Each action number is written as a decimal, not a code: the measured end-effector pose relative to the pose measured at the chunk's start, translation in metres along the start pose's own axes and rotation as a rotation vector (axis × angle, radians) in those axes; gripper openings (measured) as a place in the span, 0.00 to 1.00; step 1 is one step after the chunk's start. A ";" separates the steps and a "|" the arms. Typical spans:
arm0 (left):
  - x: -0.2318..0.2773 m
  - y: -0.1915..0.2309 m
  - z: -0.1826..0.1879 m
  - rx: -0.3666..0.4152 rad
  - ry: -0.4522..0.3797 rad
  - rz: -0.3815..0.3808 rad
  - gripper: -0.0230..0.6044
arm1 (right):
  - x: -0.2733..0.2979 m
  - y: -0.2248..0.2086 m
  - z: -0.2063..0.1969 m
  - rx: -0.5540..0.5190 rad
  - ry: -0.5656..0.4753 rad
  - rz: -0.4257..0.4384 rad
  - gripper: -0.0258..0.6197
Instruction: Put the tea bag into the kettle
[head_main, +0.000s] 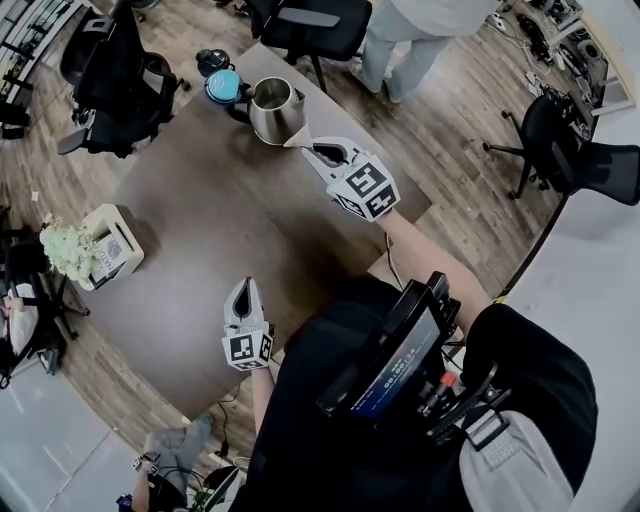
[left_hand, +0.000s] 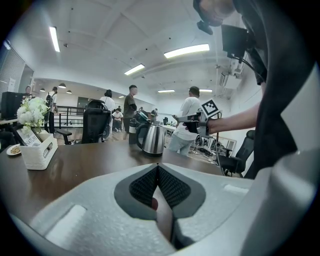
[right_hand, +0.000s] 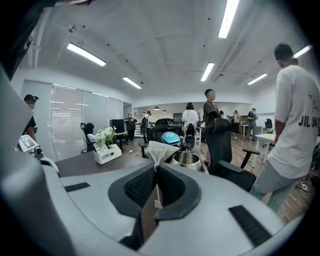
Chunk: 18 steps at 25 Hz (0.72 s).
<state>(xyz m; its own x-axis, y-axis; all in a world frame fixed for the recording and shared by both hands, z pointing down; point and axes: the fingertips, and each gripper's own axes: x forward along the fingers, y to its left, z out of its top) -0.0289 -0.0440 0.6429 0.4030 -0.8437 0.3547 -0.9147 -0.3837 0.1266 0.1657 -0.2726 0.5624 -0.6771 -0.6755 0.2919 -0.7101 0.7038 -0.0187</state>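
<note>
The pale, pouch-shaped tea bag (right_hand: 160, 151) is in the air, pinched at one end between the closed jaws of the right hand-held gripper (right_hand: 156, 170). It is just beside the rim of the steel kettle (head_main: 277, 108), which stands upright and open-mouthed at the worktop's (head_main: 200, 250) far end.

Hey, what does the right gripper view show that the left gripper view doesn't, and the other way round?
Only the right gripper view: the tea bag pinched in the fingers of the right gripper, and the open mouth of the kettle. Only the left gripper view: the kettle's side and handle, and that gripper from outside, held out above the table. Both: the kettle, the white flower box and the table.
</note>
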 end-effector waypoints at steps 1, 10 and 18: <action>0.000 0.000 0.000 -0.001 0.001 0.002 0.04 | 0.002 -0.001 0.002 -0.004 -0.003 0.002 0.06; -0.003 0.002 -0.001 -0.007 0.005 0.015 0.04 | 0.011 -0.008 0.018 -0.039 -0.020 0.014 0.06; -0.005 0.007 -0.001 -0.014 -0.005 0.038 0.04 | 0.026 -0.016 0.041 -0.077 -0.047 0.024 0.06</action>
<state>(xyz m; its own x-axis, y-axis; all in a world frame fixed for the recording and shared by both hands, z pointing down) -0.0378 -0.0419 0.6434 0.3676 -0.8596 0.3549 -0.9299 -0.3457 0.1260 0.1521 -0.3101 0.5314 -0.7037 -0.6663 0.2468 -0.6777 0.7337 0.0485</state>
